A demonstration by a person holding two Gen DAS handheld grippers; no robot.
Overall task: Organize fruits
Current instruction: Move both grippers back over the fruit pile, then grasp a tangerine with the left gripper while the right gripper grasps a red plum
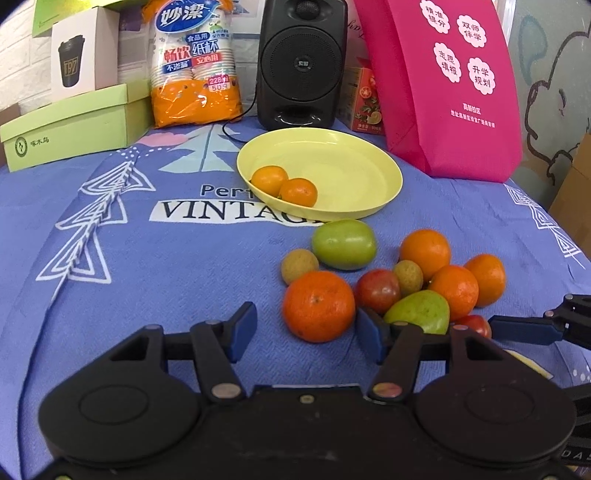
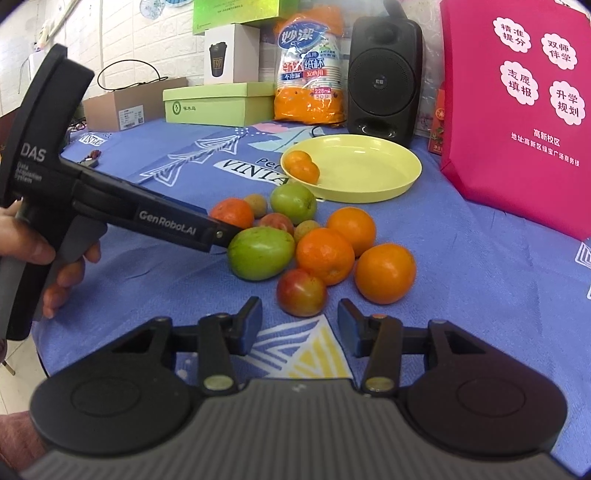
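Blue printed cloth (image 1: pixel 147 258) covers table; speaker (image 1: pixel 301 62), boxes along far edge; left gripper (image 1: pixel 306 336) and right gripper (image 2: pixel 299 325) both spread wide, empty.

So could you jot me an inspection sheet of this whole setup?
Surface: blue printed cloth covering the table.
Job's things: yellow plate holding two small oranges; the fruit pile lies loose on the cloth.
Clutter: paper-cup pack, speaker, pink bag, green box.
Grippers: left claw open beside a big orange; right claw open before a tomato.
Cables: speaker lead.
Surroundings: white brick wall.
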